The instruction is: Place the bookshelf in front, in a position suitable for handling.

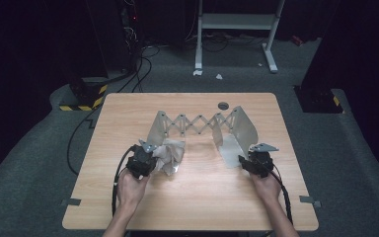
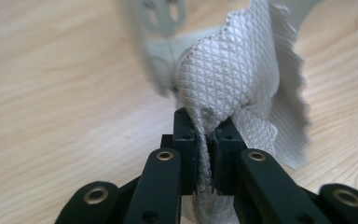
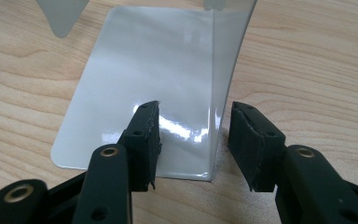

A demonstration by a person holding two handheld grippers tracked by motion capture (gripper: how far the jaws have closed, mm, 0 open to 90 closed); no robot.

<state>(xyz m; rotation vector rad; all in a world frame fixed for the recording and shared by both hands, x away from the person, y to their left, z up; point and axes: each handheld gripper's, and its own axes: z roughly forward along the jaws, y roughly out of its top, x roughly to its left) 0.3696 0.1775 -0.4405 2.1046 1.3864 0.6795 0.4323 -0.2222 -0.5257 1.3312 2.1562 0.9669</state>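
- High view. A wooden table [image 1: 192, 197] carries an expandable metal rack [image 1: 200, 124]: two bent end plates joined by a scissor lattice, stretched wide across the far half. The left gripper [image 1: 145, 159] sits at the near corner of the left plate, with a crumpled grey cloth [image 1: 171, 155] bunched against that plate's base. The right gripper [image 1: 253, 163] rests at the near edge of the right plate [image 1: 234, 138]. Each hand [image 1: 130, 190] approaches from the near side, probably so one gripper can wipe while the other steadies the rack.

- Left gripper view. The jaws are pressed together on a fold of the cloth [image 2: 233, 79], whose quilted weave fans out above and to the right of the pads. The cloth lies against blurred metal of the rack [image 2: 161, 28], just above the table. A pinched fold gives a firm pad for rubbing, judging by the grip.

- Right gripper view. The jaws stand apart, straddling the upright wall of the right plate [image 3: 140, 70] at its near corner; the left jaw hovers over the flat foot, the right jaw outside the wall. Nothing is clamped yet. This placement suggests readiness to close on the wall and hold the rack from sliding.
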